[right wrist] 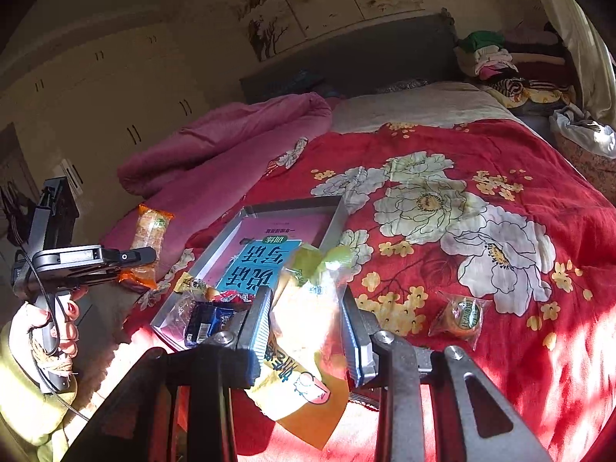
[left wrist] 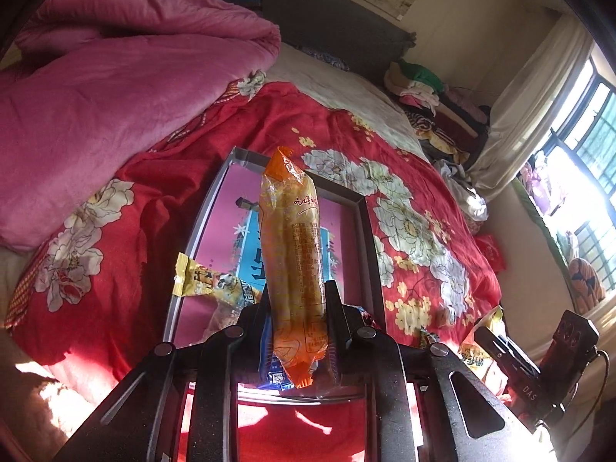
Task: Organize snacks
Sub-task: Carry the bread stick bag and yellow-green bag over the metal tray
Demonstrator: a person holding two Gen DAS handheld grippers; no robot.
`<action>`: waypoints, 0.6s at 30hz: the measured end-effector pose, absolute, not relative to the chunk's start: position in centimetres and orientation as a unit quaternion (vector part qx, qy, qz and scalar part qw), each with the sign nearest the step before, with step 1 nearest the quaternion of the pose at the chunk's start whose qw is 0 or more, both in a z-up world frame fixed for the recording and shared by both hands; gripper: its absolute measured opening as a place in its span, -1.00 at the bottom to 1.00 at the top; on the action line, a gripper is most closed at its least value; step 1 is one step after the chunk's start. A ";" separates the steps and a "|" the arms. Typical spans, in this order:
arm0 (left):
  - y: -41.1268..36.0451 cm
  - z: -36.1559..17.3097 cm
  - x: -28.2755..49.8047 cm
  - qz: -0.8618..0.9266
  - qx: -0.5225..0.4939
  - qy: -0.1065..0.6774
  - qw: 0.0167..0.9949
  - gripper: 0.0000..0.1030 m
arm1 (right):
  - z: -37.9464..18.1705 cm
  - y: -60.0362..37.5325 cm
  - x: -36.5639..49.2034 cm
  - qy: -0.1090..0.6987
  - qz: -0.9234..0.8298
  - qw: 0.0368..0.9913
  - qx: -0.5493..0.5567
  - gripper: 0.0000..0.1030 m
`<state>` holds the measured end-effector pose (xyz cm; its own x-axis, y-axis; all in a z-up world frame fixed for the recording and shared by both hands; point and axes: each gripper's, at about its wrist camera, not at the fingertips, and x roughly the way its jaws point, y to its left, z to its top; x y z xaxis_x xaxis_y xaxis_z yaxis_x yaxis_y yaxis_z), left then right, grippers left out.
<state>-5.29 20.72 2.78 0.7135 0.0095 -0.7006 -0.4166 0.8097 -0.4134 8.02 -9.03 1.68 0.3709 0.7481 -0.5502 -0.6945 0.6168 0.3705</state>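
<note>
Glossy crinkled plastic snack wrapper (left wrist: 294, 254), plush pink blanket (left wrist: 115, 88), matt cloth bedspread (left wrist: 404, 192)

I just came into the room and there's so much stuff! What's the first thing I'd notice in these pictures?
First, the long orange snack packet standing up between the left gripper fingers, right over the shallow box on the bed. The right gripper clamps a yellow snack bag glowing in the sunlight. All around spreads the red flowered bedspread, with a pink quilt bunched beside it.
</note>
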 end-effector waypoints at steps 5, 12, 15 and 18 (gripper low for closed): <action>22.2 2.4 -6.6 0.130 -0.297 0.354 0.877 -0.55 | 2.0 -7.7 7.0 0.350 0.447 0.823 0.027 -0.33; 23.2 2.0 -7.9 0.135 -0.300 0.349 0.878 -0.55 | 2.2 -5.9 6.0 0.352 0.459 0.815 0.020 -0.33; 23.2 1.6 -8.0 0.132 -0.300 0.351 0.877 -0.55 | 2.3 -4.9 5.6 0.353 0.465 0.812 0.015 -0.34; 23.2 1.2 -8.0 0.127 -0.299 0.355 0.877 -0.55 | 2.5 -3.8 5.2 0.352 0.469 0.810 0.008 -0.33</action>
